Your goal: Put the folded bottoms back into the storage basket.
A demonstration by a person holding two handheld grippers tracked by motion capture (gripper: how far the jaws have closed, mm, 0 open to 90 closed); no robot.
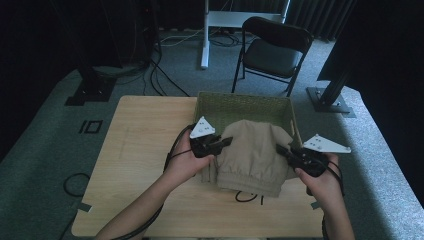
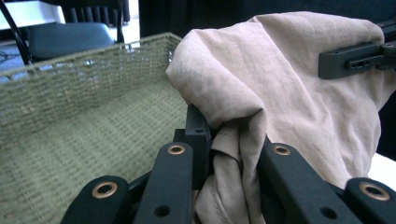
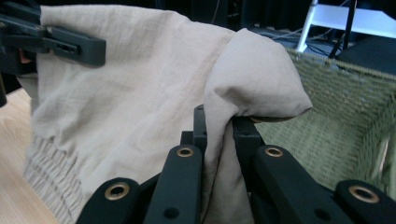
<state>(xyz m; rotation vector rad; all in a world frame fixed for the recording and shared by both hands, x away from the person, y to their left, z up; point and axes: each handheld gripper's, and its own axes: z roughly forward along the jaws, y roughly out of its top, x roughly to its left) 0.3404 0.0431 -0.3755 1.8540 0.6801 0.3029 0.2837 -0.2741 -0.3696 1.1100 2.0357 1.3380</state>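
Now one green woven basket is sitting at twelve o'clock, one beige garment hanging over its near rim. Left gripper and right gripper are each clamping its cloth.

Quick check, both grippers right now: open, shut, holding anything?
Left gripper: shut on the beige garment, pinching a fold at its side.
Right gripper: shut on the same garment's other side, beside the green basket.

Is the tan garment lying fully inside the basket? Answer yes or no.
No: the tan garment hangs clamped between both grippers, mostly over the table before the basket.
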